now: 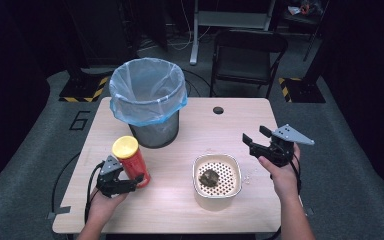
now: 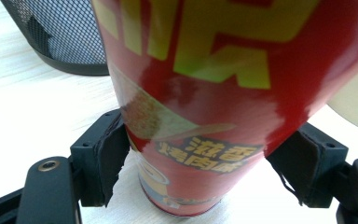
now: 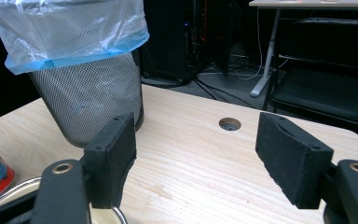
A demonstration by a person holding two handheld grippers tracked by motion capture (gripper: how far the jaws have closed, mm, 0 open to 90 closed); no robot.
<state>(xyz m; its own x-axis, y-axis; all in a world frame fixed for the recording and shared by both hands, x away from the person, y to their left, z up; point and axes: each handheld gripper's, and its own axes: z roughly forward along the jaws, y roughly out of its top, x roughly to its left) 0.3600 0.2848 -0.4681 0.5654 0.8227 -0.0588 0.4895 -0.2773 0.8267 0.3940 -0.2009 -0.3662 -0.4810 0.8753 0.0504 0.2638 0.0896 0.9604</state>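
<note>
A red snack can point(image 1: 131, 162) with a yellow lid stands tilted on the table's front left. In the left gripper view the can point(image 2: 205, 93) has yellow lettering, and its base rests on the wood. My left gripper point(image 1: 139, 181) is shut on its lower part, with both black pads point(image 2: 114, 154) pressed against its sides. At the right, my right gripper point(image 1: 254, 135) is held above the table, open, with nothing between its pads point(image 3: 289, 154). A cream strainer bowl point(image 1: 200, 192) with a brownish lump point(image 1: 210, 177) inside sits between the two hands.
A mesh waste bin point(image 1: 152, 130) lined with a pale blue bag stands at the back left, just behind the can. The wooden table point(image 1: 205, 125) has a cable hole point(image 1: 218, 110) near its far edge. A black folding chair point(image 1: 247, 55) stands beyond it.
</note>
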